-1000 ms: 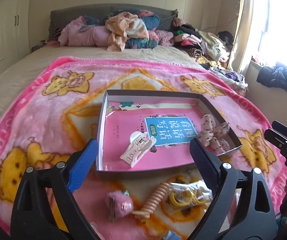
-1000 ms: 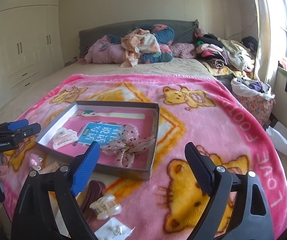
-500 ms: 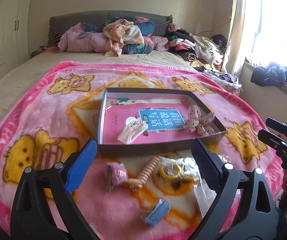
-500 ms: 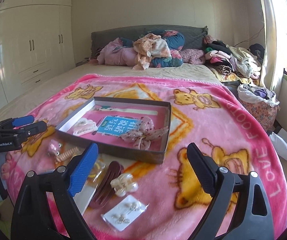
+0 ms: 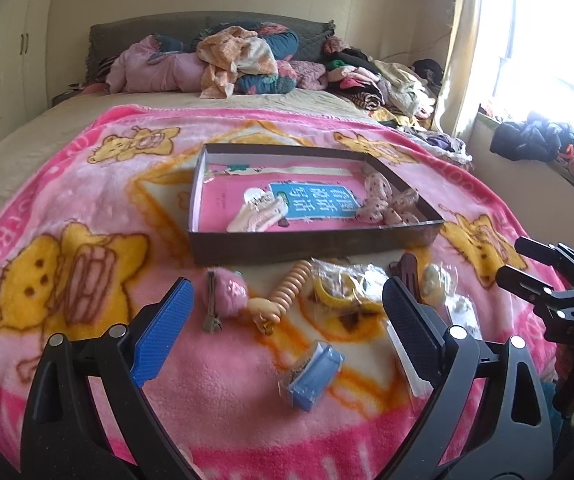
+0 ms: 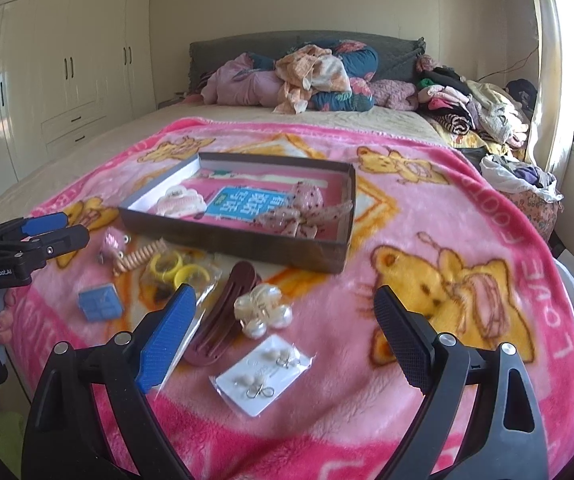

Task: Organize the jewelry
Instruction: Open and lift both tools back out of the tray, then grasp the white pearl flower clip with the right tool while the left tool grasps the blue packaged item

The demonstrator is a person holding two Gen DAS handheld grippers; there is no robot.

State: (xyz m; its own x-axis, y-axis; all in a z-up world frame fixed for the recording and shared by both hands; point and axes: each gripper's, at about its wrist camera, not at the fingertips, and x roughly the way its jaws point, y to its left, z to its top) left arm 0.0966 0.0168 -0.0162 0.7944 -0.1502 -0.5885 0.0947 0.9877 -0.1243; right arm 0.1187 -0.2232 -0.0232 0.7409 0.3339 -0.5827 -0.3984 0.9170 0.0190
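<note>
Both grippers spread wide, nothing between the fingers. Left gripper hangs over the near edge of the pink bear blanket; right gripper sits to its right, over the same edge.

Shallow dark box lies mid-blanket, long side facing the grippers. Inside: pale claw clip on the left, dotted fabric bow on the right, both resting on a pink book with a blue label that lines the bottom.

Loose items lie on the blanket between box and grippers. From the left wrist view, left to right: fuzzy pink hair clip, coiled orange hair tie just beside it, clear bag with yellow rings, blue packet nearer, alone.

From the right wrist view: dark red hair clip lies lengthwise just right of the blue finger, pearl clip touching its right side, white card of earrings nearest, between the two fingers but flat on the blanket, not pinched. Yellow rings bag overlaps the red clip's far-left side.

Far end of bed: heap of clothes against the headboard.
</note>
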